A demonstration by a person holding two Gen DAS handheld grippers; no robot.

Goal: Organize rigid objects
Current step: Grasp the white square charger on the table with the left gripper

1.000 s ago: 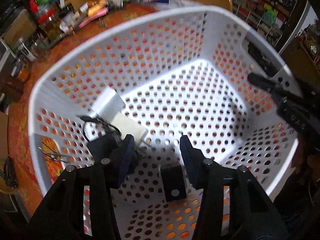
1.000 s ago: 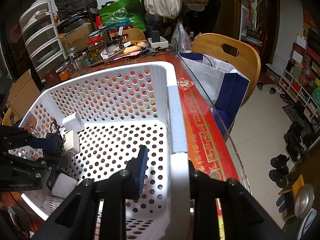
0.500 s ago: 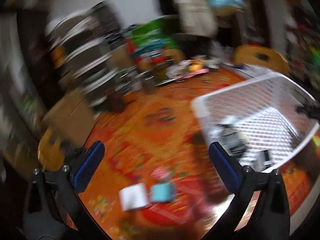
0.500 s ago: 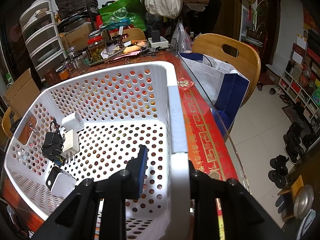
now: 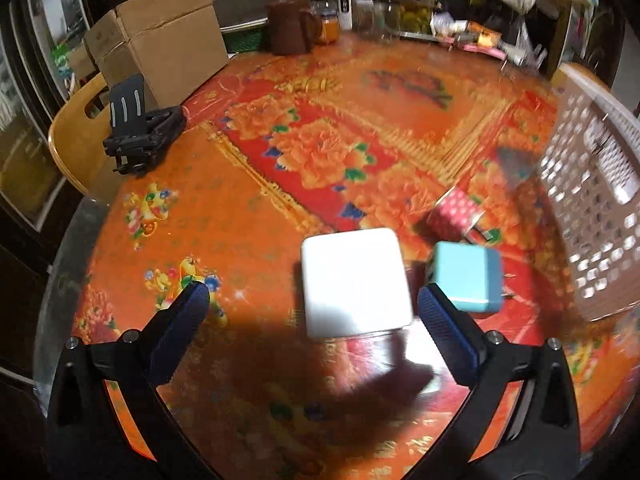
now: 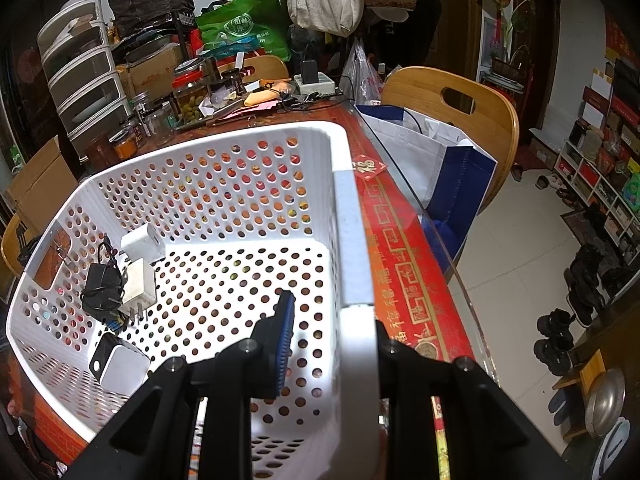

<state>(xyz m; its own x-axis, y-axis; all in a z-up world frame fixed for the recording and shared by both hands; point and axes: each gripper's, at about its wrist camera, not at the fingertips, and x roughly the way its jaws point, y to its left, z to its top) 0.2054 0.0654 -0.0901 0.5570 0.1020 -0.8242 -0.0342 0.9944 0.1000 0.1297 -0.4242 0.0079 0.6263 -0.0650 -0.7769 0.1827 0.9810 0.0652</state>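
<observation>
Left tongs are spread wide over one white square plastic charger; one teal cube plug is seen at three o'clock. Right tongs are clamped on the white perforated plastic basket, where four chargers are counted.

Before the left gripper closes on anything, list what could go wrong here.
1. The open left gripper frames the white square charger, but the teal plug cube sits right beside its right finger; closing could knock or pinch it.
2. The pink dotted box lies just behind and may get shoved.
3. The right gripper clamps the white perforated basket's rim; a tug could shift the chargers inside.
</observation>
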